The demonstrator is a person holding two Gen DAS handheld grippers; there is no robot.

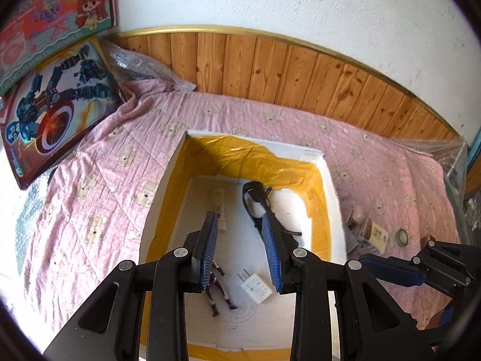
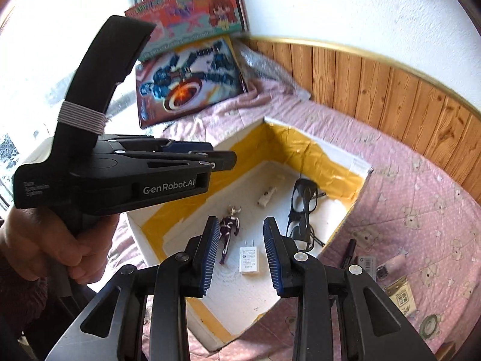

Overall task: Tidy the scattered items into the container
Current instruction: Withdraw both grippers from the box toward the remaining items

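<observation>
Both grippers were hovering over the box (image 1: 326,186) with nothing in them: the left gripper (image 1: 239,225) had its blue pads apart with only air between, and the right gripper (image 2: 242,233) was the same, jaws parted and empty. Already sitting in the box, right below and ahead of the tips, were the glasses (image 2: 302,207), the little purple figure (image 2: 228,230), the white charger plug (image 2: 249,260) and a small white stick-shaped thing (image 2: 267,197) further in. The leftovers were all out on the pink quilt (image 1: 105,162), off to the right of the right gripper and outside the box wall: a dark pen (image 2: 348,252), a little pale bottle (image 2: 396,261), a tan card with a QR code (image 2: 402,294), a small round ring-shaped thing (image 2: 430,325), and a couple of small packets I couldn't make out. So I'd say the step in hand was going back for the next stray. If it were me I'd swing the right gripper over since that pile was on its side, keep the left one out of the way, and come down steep on the pen across its width so the pads pinch it instead of rolling it. Soft quilt, so the flat card would probably be the fiddly one; I'd press one pad into the fabric beside its edge to get under it.
</observation>
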